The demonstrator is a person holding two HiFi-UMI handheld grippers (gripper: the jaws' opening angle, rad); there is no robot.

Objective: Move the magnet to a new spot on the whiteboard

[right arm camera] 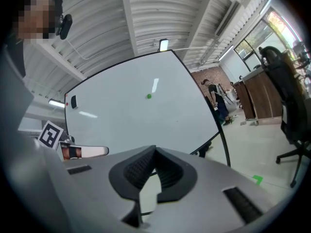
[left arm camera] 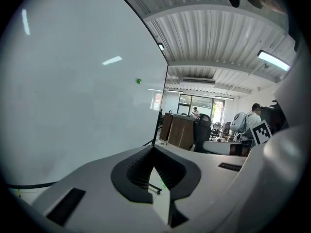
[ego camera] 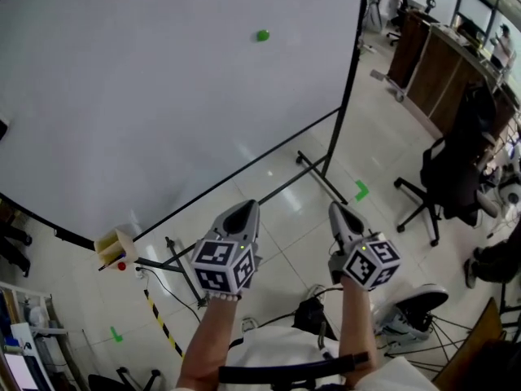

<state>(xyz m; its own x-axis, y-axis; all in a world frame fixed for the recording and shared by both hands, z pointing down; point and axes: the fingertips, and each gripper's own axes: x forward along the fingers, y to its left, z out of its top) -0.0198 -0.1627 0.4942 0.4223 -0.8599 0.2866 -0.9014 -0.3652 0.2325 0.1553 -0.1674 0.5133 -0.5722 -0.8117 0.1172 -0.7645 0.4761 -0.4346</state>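
Note:
A small green magnet (ego camera: 262, 35) sticks to the large whiteboard (ego camera: 146, 96), high on its right side. The magnet (left arm camera: 139, 81) also shows as a dot in the left gripper view, and the magnet (right arm camera: 148, 96) in the right gripper view. My left gripper (ego camera: 243, 211) and right gripper (ego camera: 339, 211) hang side by side well below the board, over the floor, far from the magnet. In each gripper view the jaws meet at their tips with nothing between them: left gripper (left arm camera: 153, 148), right gripper (right arm camera: 155, 149).
The whiteboard stands on a black wheeled frame (ego camera: 321, 169). A small tray (ego camera: 114, 245) with markers hangs at its lower left. A black office chair (ego camera: 452, 177) and wooden desks (ego camera: 435, 63) stand to the right. Green tape marks (ego camera: 361, 191) lie on the tiled floor.

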